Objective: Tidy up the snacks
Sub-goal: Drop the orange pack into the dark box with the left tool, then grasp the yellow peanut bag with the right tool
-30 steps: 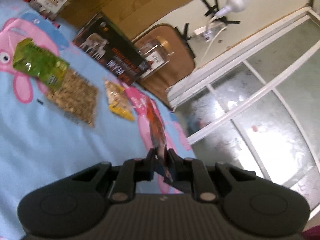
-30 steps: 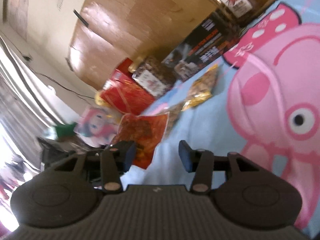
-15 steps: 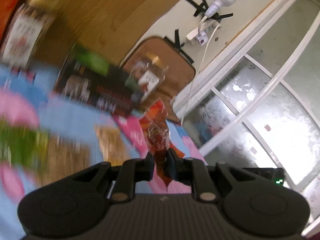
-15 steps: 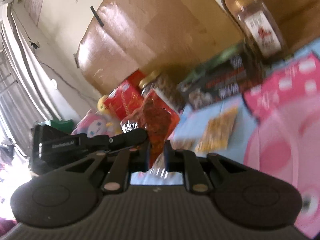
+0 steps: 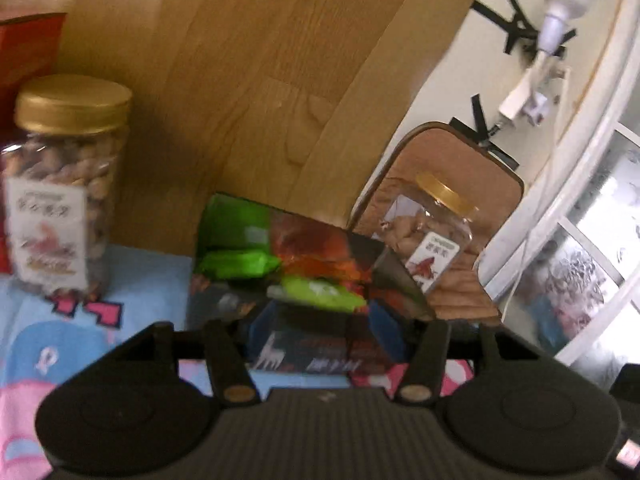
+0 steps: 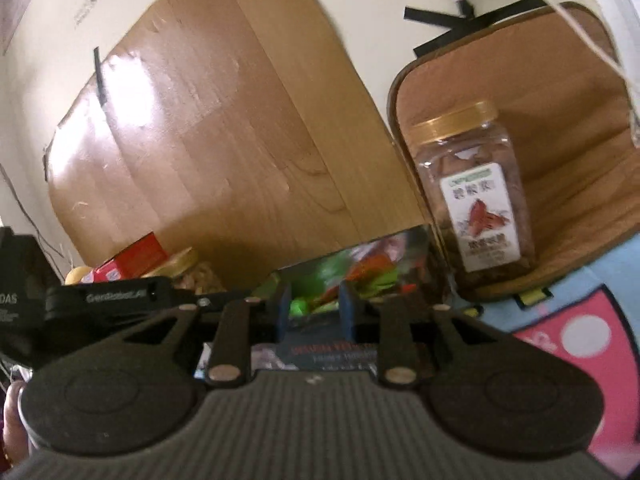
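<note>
Counting across both views gives two gold-lidded jars [image 5: 60,184] [image 6: 476,192], both upright, and one dark box [image 5: 304,280] at lower centre holding at least two green packets [image 5: 236,260] and one red-orange packet [image 5: 320,252] (blur hides any more). In the left wrist view the box's long axis runs left to right, its open top tilted toward the camera; the red-orange packet lies along that axis. Jaws of the left hand-held gripper [image 5: 324,330] have just been opening and stand spread, nothing between them. Jaws of the right hand-held gripper [image 6: 314,312] have also just been opening, parted narrowly and empty. All rests on a cartoon-print bedsheet [image 5: 48,344].
</note>
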A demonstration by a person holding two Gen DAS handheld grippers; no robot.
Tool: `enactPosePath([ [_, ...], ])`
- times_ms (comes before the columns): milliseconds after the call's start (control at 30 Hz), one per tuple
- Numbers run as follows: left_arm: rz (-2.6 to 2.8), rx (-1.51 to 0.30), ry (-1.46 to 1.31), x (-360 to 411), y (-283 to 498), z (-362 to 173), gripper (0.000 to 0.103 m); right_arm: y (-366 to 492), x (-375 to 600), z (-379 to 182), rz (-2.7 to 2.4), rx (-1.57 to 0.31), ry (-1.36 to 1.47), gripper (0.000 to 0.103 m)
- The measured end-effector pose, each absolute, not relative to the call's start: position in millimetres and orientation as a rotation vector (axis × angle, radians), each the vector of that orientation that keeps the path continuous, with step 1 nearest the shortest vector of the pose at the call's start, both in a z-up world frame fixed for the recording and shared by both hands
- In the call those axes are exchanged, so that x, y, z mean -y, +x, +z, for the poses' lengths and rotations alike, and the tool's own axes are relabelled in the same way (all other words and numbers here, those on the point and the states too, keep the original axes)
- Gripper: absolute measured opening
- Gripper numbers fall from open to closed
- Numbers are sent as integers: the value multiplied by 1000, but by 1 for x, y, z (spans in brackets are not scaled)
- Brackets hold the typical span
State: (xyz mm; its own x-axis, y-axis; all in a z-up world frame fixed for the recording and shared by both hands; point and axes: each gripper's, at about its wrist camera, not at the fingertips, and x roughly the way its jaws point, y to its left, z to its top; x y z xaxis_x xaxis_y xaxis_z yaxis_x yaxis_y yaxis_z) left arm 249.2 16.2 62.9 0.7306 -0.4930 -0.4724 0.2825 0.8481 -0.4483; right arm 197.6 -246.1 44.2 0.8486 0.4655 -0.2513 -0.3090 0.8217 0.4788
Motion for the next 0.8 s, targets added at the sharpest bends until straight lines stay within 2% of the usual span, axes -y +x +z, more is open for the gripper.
enactPosePath([
  [267,-501,-686,-508,-39,190,25,53,165,238,5,474,-557,468,35],
  [367,-517,-710,-550,-45,171,11,53,174,221,-7,487,-680,399,61],
  [400,-520,-712,-560,-48,165,8,53,170,213,-4,496,-661,344,65],
  [467,-523,-715,-573,-53,153,4,53,163,192,0,506,-658,189,64],
  [500,-522,-719,-577,-56,146,2,53,159,184,1,516,-654,129,57],
  [600,-523,-724,-571,-62,129,2,53,147,172,1,545,-639,43,45],
  [800,-576,-738,-548,-69,87,-6,56,101,197,-1,616,-625,130,40],
])
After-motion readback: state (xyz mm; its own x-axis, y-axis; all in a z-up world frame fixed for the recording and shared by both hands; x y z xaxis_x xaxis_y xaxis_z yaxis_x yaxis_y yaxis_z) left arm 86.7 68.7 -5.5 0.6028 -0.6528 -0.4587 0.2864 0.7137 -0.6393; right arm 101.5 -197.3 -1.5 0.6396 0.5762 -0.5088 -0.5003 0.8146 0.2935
